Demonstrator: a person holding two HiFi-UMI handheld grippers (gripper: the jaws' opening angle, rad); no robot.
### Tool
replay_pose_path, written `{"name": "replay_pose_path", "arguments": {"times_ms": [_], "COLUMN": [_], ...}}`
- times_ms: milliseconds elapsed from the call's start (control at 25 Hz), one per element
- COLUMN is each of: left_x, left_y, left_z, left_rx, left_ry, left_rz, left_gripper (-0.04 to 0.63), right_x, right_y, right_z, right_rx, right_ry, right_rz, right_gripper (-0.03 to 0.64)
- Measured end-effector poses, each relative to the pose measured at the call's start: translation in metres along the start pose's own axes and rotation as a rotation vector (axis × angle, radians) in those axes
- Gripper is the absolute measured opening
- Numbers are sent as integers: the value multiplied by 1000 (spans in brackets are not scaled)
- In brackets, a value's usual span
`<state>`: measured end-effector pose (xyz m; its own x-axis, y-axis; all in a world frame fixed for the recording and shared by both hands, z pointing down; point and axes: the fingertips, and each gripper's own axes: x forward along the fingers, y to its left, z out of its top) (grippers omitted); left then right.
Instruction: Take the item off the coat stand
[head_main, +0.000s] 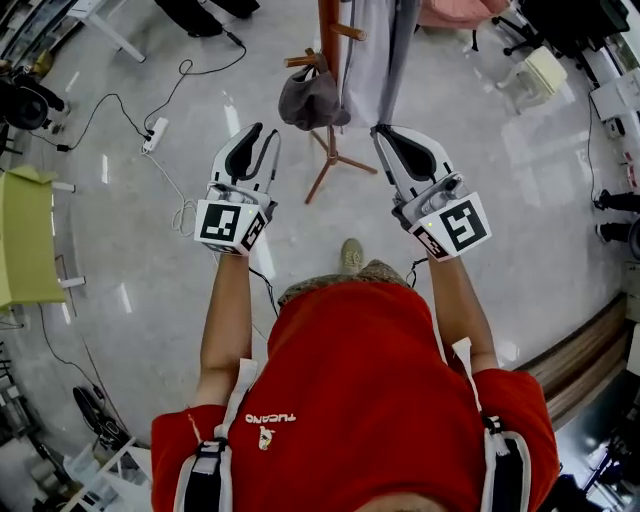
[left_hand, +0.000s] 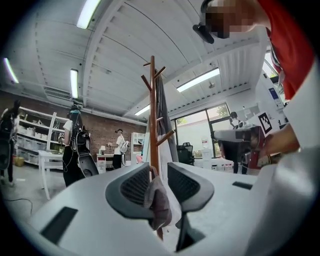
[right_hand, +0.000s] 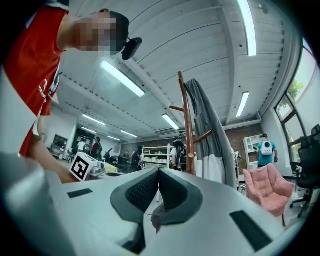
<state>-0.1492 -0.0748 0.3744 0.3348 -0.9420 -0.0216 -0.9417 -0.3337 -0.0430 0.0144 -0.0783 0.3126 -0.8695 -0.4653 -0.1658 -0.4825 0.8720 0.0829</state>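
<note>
**Closing in on the hanging item, no grip made yet**

Approach stage, to judge from the layout. Hanging from a short peg on the left side of the coat stand (head_main: 331, 30): a slouchy grey-brown cloth item (head_main: 308, 100), sagging below the peg and resting against the pole. Draped further right on the same stand: a long grey garment (head_main: 378, 50).

Holding the left gripper (head_main: 264, 135) just on the near side of the item and slightly to its left. Tips aimed at the cloth but apart from it in the head view. Jaws parted by a moderate gap in the left gripper view, with nothing clamped. Lined up so that cloth and pole show through that gap, seemingly beyond the pads rather than between them.

Holding the right gripper (head_main: 388, 135) off to the right, near the grey garment. Jaws pressed together at the tips and empty.

Calls next for easing the left gripper farther in until the pads straddle a fold of the cloth. Then pinching shut and lifting up and out to the left, clear of the peg's upturned end. Better to bite deep near the top, given soft fabric prone to slipping from a shallow pinch. Worth steering clear of the pole, and of any sideways tug liable to rock the stand.
</note>
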Motion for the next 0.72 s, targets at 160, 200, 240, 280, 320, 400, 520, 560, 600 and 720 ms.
{"name": "replay_pose_path", "arguments": {"times_ms": [160, 200, 240, 280, 320, 400, 520, 560, 600, 720], "left_x": [33, 40, 47, 54, 61, 74, 93, 99, 105, 120], "left_y": [13, 17, 20, 23, 26, 31, 41, 45, 48, 52], "left_z": [-30, -38, -46, -54, -62, -80, -106, -115, -125, -143], "left_rx": [4, -1, -6, -11, -14, -16, -16, -17, -18, -21], "left_ry": [51, 67, 84, 101, 118, 154, 207, 226, 245, 290], "left_rz": [12, 15, 15, 11, 3, -15, -32, -38, -45, -75], "left_gripper": [172, 187, 203, 218, 233, 255, 276, 279, 281, 282], "right_x": [9, 11, 12, 13, 14, 15, 17, 17, 17, 15], "right_y": [-22, -27, -32, -37, -40, -46, -52, -54, -56, -58], "right_z": [-11, -13, -14, -16, -18, -22, -30, -32, -34, -39], "right_rx": [3, 3, 5, 7, 9, 11, 6, 5, 6, 7], "right_ry": [24, 31, 36, 41, 46, 57, 76, 85, 93, 119], "right_rz": [44, 49, 51, 49, 44, 33, 10, -1, -12, -46], "right_gripper": [23, 23, 23, 23, 23, 23, 23, 24, 23, 23]}}
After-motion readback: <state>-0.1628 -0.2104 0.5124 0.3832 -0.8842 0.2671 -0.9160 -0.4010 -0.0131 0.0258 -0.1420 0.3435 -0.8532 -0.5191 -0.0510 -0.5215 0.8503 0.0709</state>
